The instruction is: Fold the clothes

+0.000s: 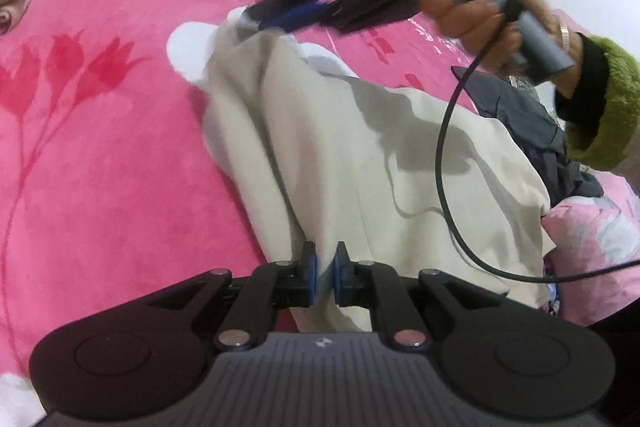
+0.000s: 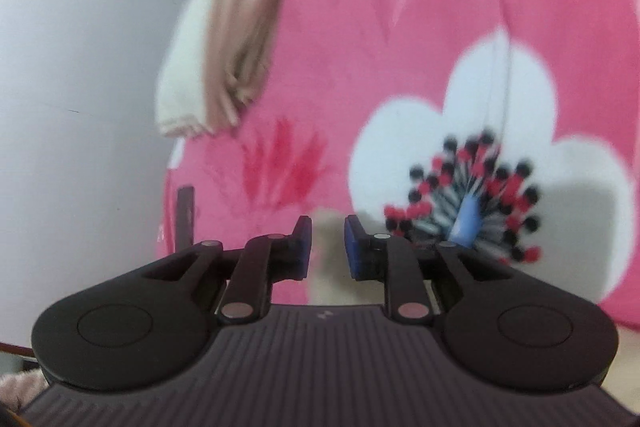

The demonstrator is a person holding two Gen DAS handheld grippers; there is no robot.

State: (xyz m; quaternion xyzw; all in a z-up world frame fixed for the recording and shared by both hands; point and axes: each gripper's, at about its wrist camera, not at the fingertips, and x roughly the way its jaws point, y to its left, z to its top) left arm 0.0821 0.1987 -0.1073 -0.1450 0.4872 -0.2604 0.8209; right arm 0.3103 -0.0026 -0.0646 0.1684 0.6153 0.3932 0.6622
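Note:
A cream garment (image 1: 352,155) lies stretched over a pink flowered blanket (image 1: 120,155). At its near edge my left gripper (image 1: 325,267) is shut, its blue pads pinching a fold of the cloth. In the same view a hand (image 1: 492,23) with a green cuff holds my right gripper (image 1: 256,21) at the garment's far end, which is raised off the blanket. The right wrist view is blurred. There the right gripper (image 2: 328,247) has a strip of cream garment (image 2: 326,259) between its blue pads, which stand slightly apart around it.
A dark grey garment (image 1: 532,123) lies at the right beside the cream one, with a pale pink floral bedding heap (image 1: 592,227) near it. Folded cream and beige clothes (image 2: 224,39) sit by the blanket's edge next to a grey wall (image 2: 72,67). A black cable (image 1: 444,155) hangs over the garment.

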